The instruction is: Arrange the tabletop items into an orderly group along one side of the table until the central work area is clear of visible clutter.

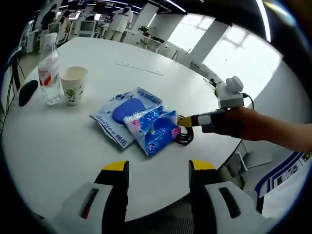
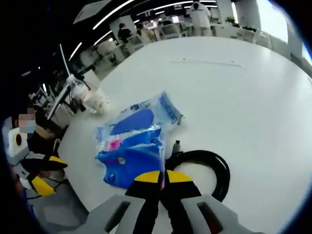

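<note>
Left gripper view: left gripper (image 1: 158,168) hangs with jaws apart over the table (image 1: 58,141) edge; two blue packets (image 1: 139,122) lie beyond it, overlapping; bottle (image 1: 49,70) and cup (image 1: 73,85) stand left of the packets; right gripper (image 1: 187,121) reaches their right edge.

Right gripper view: right gripper (image 2: 162,176) is clamped on a packet's corner; black cable (image 2: 214,165) curls just right of the packets (image 2: 134,146).

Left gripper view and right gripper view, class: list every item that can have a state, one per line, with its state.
Water bottle: upright, capped.
Paper cup: upright, beside the bottle.
Blue packets: lying flat, overlapping.
Black cable: coiled on the table.
Left hand-held gripper: open, holding nothing.
Right hand-held gripper: shut on the edge of a blue packet.
</note>
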